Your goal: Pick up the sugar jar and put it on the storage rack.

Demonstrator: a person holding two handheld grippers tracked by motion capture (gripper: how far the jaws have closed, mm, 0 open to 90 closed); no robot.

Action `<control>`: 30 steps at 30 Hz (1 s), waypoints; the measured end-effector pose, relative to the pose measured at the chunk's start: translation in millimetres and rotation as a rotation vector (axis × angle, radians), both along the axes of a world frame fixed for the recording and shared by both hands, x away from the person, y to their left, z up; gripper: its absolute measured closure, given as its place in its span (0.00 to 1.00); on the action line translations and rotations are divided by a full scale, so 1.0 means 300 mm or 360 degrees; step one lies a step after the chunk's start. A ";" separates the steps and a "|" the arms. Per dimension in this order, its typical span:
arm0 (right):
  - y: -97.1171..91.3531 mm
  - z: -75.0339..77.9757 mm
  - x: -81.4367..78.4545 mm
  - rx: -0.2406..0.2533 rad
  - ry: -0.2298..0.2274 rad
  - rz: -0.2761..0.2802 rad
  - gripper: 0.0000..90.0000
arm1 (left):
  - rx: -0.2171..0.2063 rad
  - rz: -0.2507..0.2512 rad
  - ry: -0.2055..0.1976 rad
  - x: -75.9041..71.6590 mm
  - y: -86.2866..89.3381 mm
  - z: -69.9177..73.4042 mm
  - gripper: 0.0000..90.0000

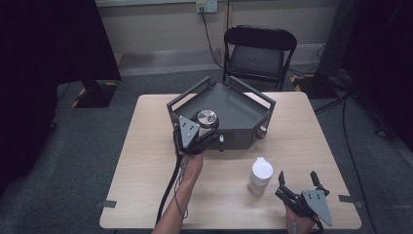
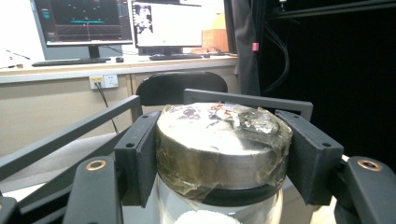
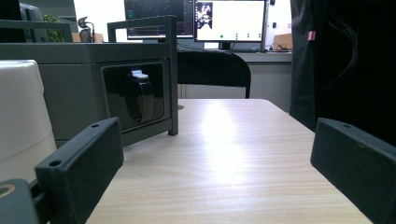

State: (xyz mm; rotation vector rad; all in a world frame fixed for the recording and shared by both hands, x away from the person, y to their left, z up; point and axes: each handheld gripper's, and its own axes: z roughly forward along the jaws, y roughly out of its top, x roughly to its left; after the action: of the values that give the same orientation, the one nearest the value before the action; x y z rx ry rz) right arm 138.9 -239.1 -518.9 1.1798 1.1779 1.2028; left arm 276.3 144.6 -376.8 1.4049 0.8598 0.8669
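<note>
Left hand-held gripper (image 1: 203,130) was clamped on the metal-lidded jar (image 2: 222,149), pads either side of the lid; the jar hung at the near edge of the dark tray box (image 1: 253,105), likely gripped at the lid to keep it upright on the way in or out. Right hand-held gripper (image 1: 298,181) rested wide apart, holding nothing, just beside the white-capped jar (image 1: 259,176), probably waiting. Surface (image 1: 146,146): pale wood. Room: folding chair (image 1: 258,51), grey floor, monitors on a desk behind.

Black fingers (image 2: 135,158), grey triangular plates
</note>
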 end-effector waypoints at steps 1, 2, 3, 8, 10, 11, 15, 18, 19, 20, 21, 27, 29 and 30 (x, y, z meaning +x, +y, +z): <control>0.000 0.000 0.000 0.0000 0.0000 0.0001 0.02 | 0.0010 0.0001 0.0000 0.002 -0.003 0.004 0.39; 0.000 0.000 0.000 0.0001 0.0000 0.0001 0.02 | 0.0013 0.0005 0.0005 0.005 -0.008 0.008 0.39; 0.000 0.000 0.000 0.0000 0.0000 0.0001 0.02 | 0.0013 0.0005 0.0005 0.005 -0.008 0.008 0.39; -0.001 0.000 0.000 0.0000 0.0000 0.0003 0.01 | -0.0009 -0.0012 0.0009 0.020 -0.008 0.022 0.39; -0.001 0.000 0.000 0.0000 0.0000 0.0003 0.01 | -0.0015 0.0011 -0.0005 0.027 -0.016 0.028 0.39; -0.001 0.000 0.000 0.0000 0.0000 0.0003 0.01 | -0.0015 0.0011 -0.0005 0.027 -0.016 0.028 0.39; -0.001 0.000 0.000 0.0000 0.0000 0.0003 0.02 | -0.0014 0.0054 -0.0008 0.053 -0.029 0.032 0.39; -0.003 0.000 0.000 0.0000 0.0000 0.0007 0.01 | -0.0033 0.0110 0.0006 0.095 -0.044 0.032 0.39; -0.003 0.000 0.000 0.0000 0.0000 0.0007 0.01 | -0.0033 0.0110 0.0006 0.095 -0.044 0.032 0.39; -0.003 0.000 0.000 0.0000 0.0000 0.0010 0.01 | -0.0037 0.0118 0.0008 0.107 -0.045 0.033 0.39; -0.004 0.000 0.000 0.0000 0.0000 0.0010 0.02 | -0.0042 0.0125 0.0010 0.118 -0.047 0.034 0.39; -0.005 0.000 0.000 -0.0001 -0.0001 0.0012 0.02 | -0.0033 0.0165 0.0029 0.179 -0.051 0.033 0.39; -0.006 0.000 0.000 0.0000 -0.0001 0.0017 0.01 | -0.0007 0.0176 0.0024 0.184 -0.057 0.034 0.39; -0.006 0.000 0.000 0.0000 -0.0001 0.0017 0.01 | -0.0007 0.0176 0.0024 0.184 -0.057 0.034 0.39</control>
State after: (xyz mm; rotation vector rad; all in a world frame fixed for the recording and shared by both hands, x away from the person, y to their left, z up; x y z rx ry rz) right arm 138.8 -240.9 -519.0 1.1746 1.1849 1.2112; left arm 331.5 127.5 -366.6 1.3715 0.9574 0.9387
